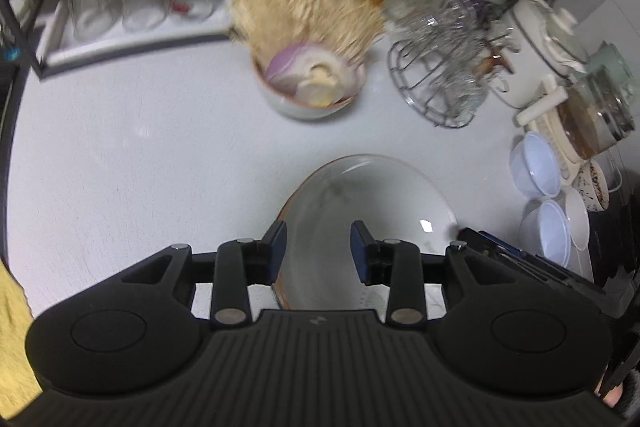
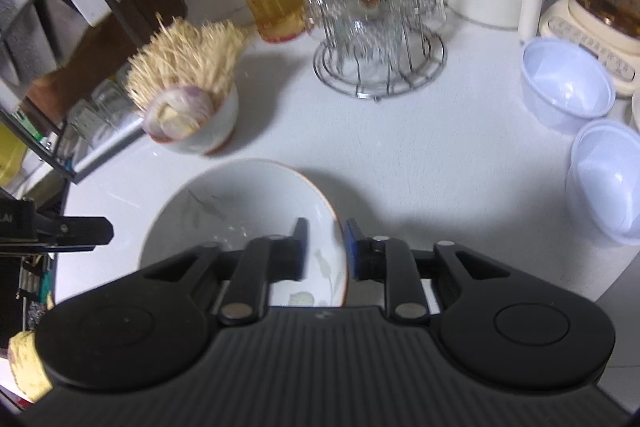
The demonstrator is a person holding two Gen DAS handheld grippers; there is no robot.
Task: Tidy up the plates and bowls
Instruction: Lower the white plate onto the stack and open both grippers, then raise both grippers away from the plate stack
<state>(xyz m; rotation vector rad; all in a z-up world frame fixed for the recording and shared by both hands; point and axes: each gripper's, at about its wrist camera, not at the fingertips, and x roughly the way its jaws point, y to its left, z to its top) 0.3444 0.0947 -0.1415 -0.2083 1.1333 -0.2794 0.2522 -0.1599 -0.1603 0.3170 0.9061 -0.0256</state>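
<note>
My left gripper (image 1: pixel 319 251) hides the near part of the bowl (image 1: pixel 372 203), open above it, pointing down. My right gripper (image 2: pixel 325 251) straddles the rim, pads apart, gripping nothing.

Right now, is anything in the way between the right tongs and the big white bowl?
No. The right tongs straddle the rim of the big white bowl, one finger inside, one outside, pads apparently off it. The toothpick bowl and two plastic bowls sit farther back and off to the right.
</note>
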